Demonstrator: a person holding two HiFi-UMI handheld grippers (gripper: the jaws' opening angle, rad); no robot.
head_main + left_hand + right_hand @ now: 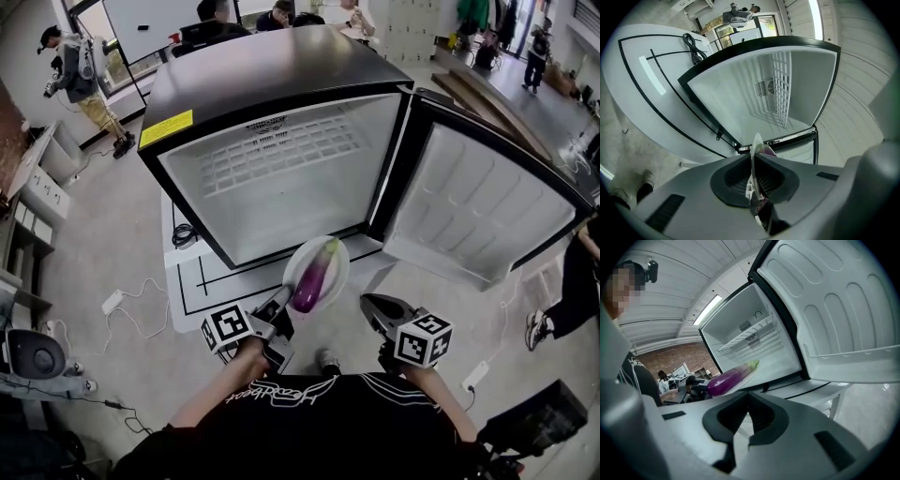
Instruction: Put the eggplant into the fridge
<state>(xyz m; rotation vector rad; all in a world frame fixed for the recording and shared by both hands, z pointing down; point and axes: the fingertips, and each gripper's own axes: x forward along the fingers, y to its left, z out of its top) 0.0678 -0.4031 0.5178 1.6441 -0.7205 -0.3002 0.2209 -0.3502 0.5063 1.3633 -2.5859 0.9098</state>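
Head view: the eggplant point(309, 279) lies loose on a white plate point(337, 249) in front of the open fridge point(272, 70). The left gripper point(281, 302) pinches the plate's rim, and the right gripper point(367, 302) hangs beside it.

Left gripper view: the jaws stand narrow, clamped on the thin, hard rim (seen edge-on).

Right gripper view: the jaws meet on nothing. The eggplant is glossy, purple and curved, with a green cap. It is probably firm, fairly light and slick, so it could roll; keeping the plate level seems wise.

Fridge point(272, 66) and cable point(184, 234) on white table point(187, 286)
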